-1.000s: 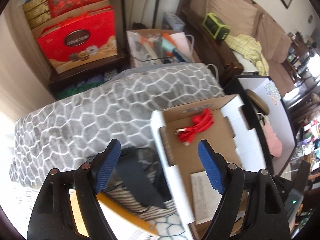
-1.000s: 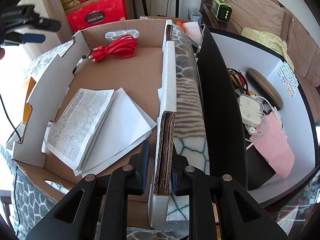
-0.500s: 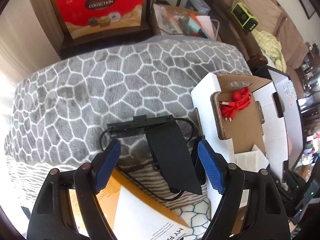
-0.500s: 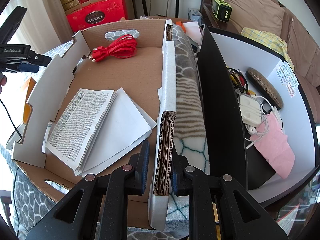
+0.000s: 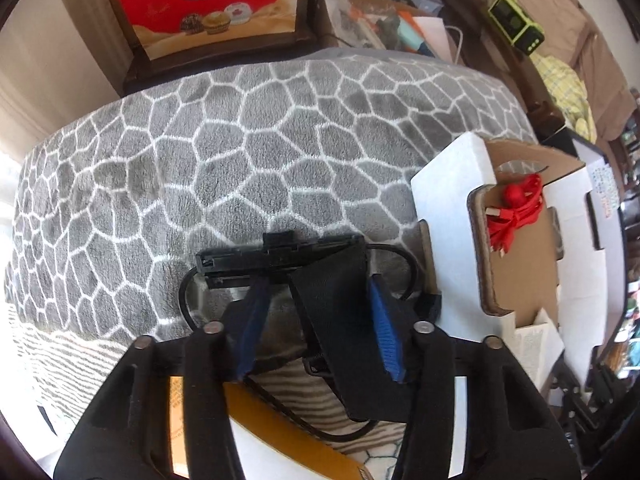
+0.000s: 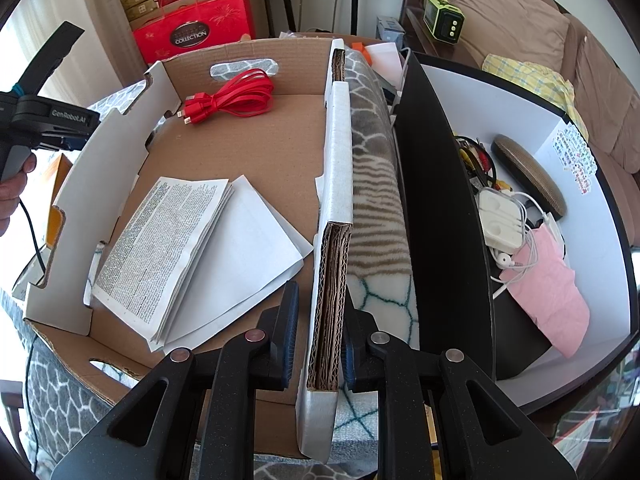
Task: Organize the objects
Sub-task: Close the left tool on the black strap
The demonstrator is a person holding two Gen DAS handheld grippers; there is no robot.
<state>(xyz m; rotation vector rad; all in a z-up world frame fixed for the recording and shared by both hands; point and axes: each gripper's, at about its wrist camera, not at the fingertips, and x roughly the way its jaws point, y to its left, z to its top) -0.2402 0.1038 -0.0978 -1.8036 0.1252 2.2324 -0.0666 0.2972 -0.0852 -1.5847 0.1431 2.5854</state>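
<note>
A black device with a flat black strap and a cable (image 5: pixel 320 276) lies on the grey patterned blanket (image 5: pixel 240 140), left of the cardboard box (image 5: pixel 452 216). My left gripper (image 5: pixel 320 332) straddles the strap, jaws partly closed and close to its sides; a grip is not clear. My right gripper (image 6: pixel 318 340) is shut on the box's right wall (image 6: pixel 334 240). The box holds a red cable (image 6: pixel 236 98) and folded papers (image 6: pixel 188 248). The left gripper also shows in the right wrist view (image 6: pixel 48 120).
A black-and-white bin (image 6: pixel 440 200) to the right of the box holds earphones, a white charger, pink paper and a round speaker. An orange-and-white booklet (image 5: pixel 280 432) lies under my left gripper. Red gift boxes (image 5: pixel 204 0) stand behind the blanket.
My left gripper moved left from over the box, went down over the black device, and its jaws narrowed around the strap. The right gripper kept its hold on the box wall.
</note>
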